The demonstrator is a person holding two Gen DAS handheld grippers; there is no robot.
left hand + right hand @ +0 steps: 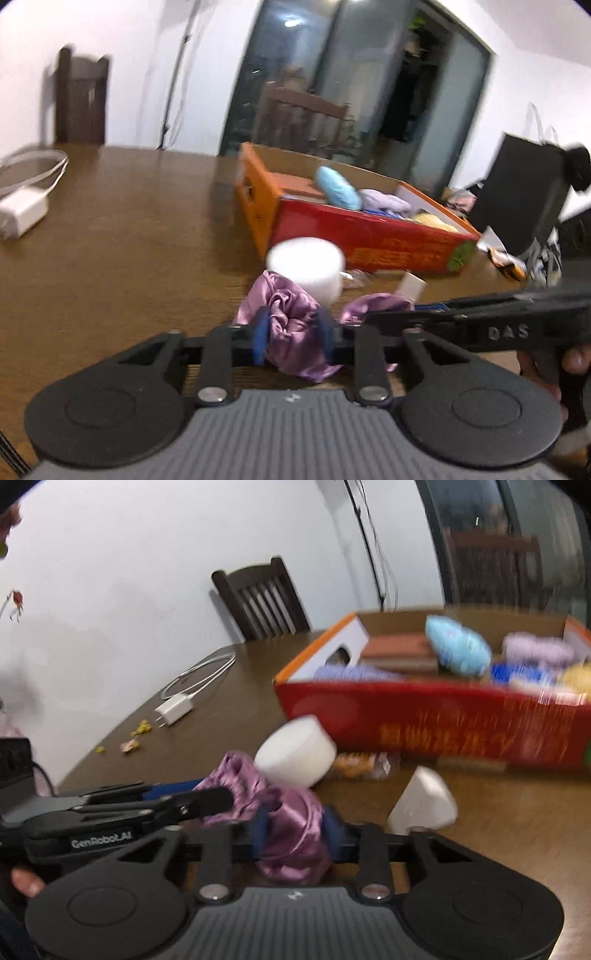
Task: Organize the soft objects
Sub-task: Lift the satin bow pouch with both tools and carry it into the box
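Observation:
A crumpled purple satin cloth (288,306) lies on the brown table in front of the red and orange box (369,236). My left gripper (292,334) is shut on one bunch of it, the blue pads pressing both sides. My right gripper (297,832) is shut on another bunch of the same cloth (291,805). In the left wrist view the right gripper (373,317) reaches in from the right. In the right wrist view the left gripper (218,799) reaches in from the left. A white foam cylinder (306,266) stands just behind the cloth.
The box (424,720) holds a light blue ball (458,650), a lilac piece and a yellow one. A white foam cone (423,805) and a snack wrapper (360,766) lie near it. A charger with cable (175,709) sits far left. A black bag (517,199) stands right.

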